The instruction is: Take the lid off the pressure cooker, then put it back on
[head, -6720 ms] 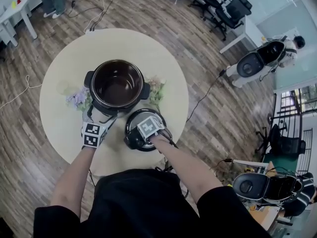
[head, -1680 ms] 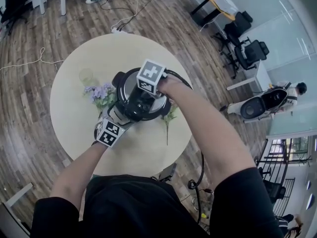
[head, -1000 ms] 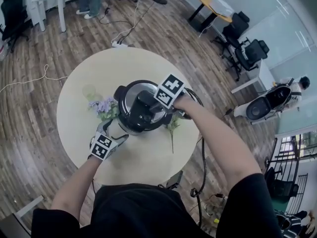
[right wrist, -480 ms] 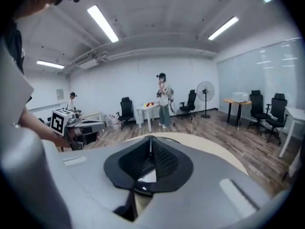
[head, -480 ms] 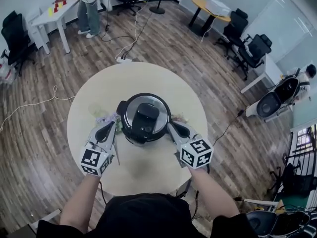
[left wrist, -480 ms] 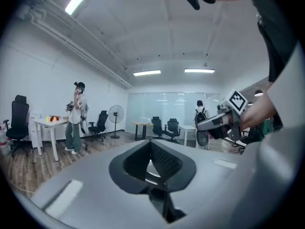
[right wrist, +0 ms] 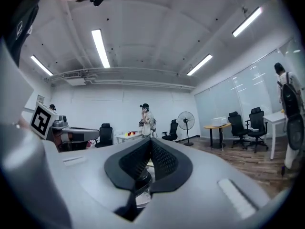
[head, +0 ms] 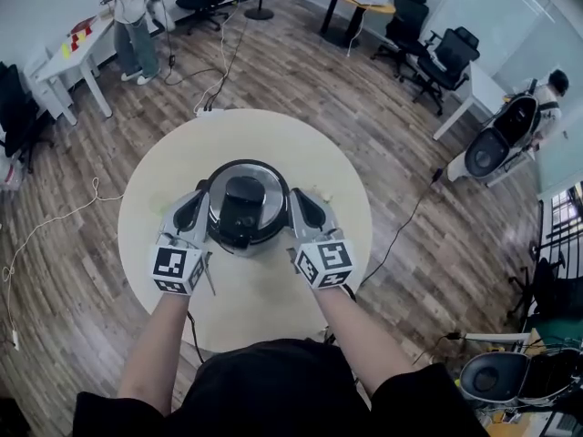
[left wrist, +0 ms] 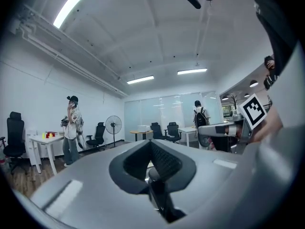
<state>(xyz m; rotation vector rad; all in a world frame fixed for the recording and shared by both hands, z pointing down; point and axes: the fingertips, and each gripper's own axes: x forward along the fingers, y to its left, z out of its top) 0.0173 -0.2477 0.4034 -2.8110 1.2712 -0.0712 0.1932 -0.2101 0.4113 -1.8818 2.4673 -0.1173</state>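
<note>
Cooker (head: pixel 244 206) sits dead centre of the head view on the round counter (head: pixel 273 139), lid (head: pixel 242 189) on it, dark handle on top of the lid. My left hand-held gripper (left wrist: pixel 151 149) is shut tight, pads pressed together, nothing between them. In its own view it looks out level across the room, with a fan (left wrist: pixel 113 124) left of centre. My right hand-held gripper (right wrist: pixel 150 149) is the same: pads together and nothing held, the jaws having only just closed the last bit. In the head view the two flank the cooker, left one at its left edge, right one at its right edge, marker cubes toward the bottom of the frame and tips pointing up-frame. They overlap the cooker's sides from above, and I can't tell whether they touch it. Neither grips the lid or the pot. Both my forearms come up from the bottom of the frame. A person (head: pixel 130 16) stands upper left beside a white desk (head: pixel 68 57). Office chairs (head: pixel 437 48) stand upper right on the wood floor (head: pixel 73 244).
</note>
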